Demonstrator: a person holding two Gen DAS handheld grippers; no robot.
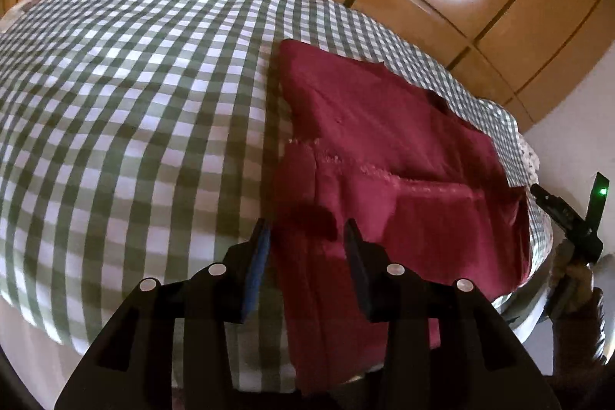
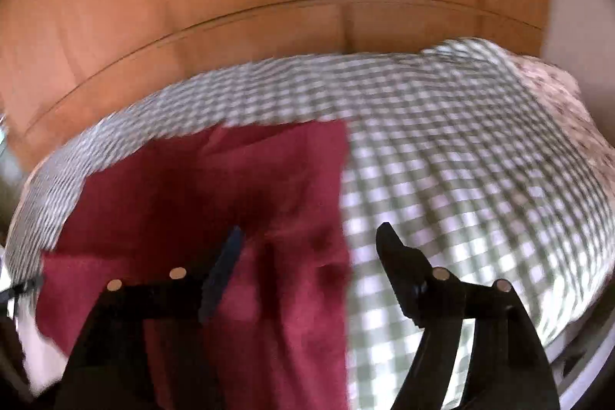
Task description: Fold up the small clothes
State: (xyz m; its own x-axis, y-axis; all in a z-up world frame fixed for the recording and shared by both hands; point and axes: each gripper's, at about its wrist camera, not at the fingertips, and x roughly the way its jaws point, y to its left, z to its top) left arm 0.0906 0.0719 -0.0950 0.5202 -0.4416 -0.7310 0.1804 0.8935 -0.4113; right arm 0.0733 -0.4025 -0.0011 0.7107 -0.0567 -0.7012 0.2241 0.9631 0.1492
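Two claws, both let go. Left wrist view: the left claw point(image 1: 307, 237) hangs parted and empty over the near edge of the bed point(image 1: 115, 102), above the folded red garment point(image 1: 384, 148). Right wrist view, blurry: right claw point(image 2: 307, 241) spread wide, apparently clear of the garment's point(image 2: 230, 179) right side.
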